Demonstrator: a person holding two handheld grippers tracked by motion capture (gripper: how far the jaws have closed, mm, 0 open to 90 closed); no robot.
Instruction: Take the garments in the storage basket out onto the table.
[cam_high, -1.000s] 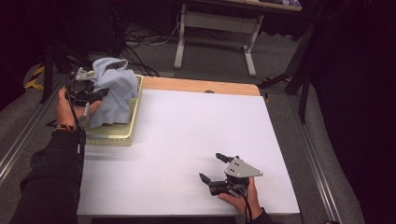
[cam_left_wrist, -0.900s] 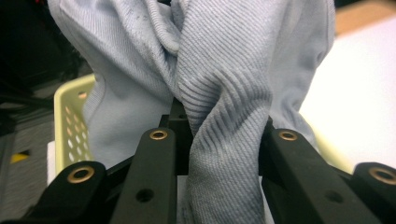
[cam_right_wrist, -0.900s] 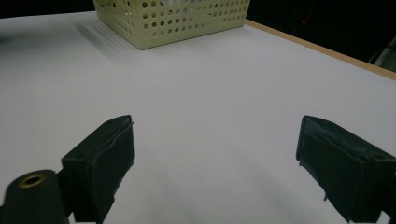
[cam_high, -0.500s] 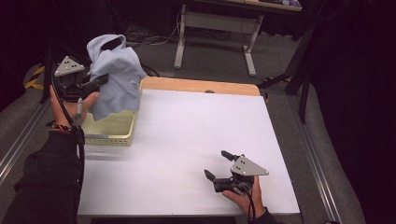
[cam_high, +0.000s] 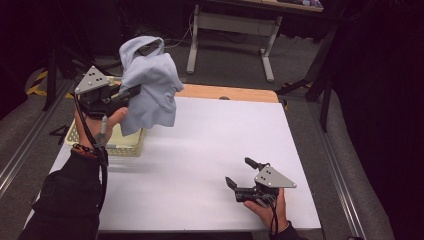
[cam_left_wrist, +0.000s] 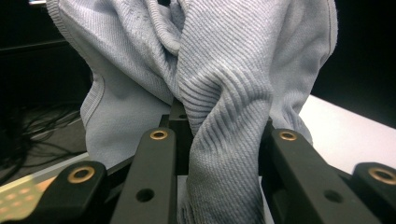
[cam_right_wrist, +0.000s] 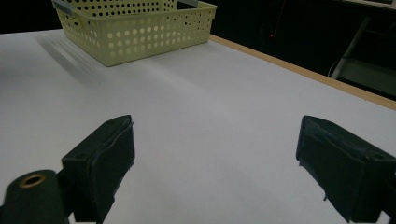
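A pale blue knitted garment (cam_high: 148, 87) hangs in the air above the table's left side, bunched and draping down. My left gripper (cam_high: 131, 93) is shut on it, and in the left gripper view a thick twist of the ribbed cloth (cam_left_wrist: 224, 140) is pinched between the two black jaws. Under the garment sits a pale yellow perforated basket (cam_high: 125, 146) at the table's left edge. Near the front right of the white table (cam_high: 210, 145) my right gripper (cam_high: 239, 172) rests low, open, its pads (cam_right_wrist: 105, 158) wide apart with nothing between them.
The basket (cam_right_wrist: 140, 28) stands far off in the right gripper view, beyond bare white tabletop. A wooden strip (cam_high: 225, 93) edges the table's far side. Behind it, on the dark floor, stands a white metal table frame (cam_high: 230, 30) with cables nearby.
The left gripper has lifted the garment up out of the basket and carried it rightward toward the table. The right gripper has stayed where it was.
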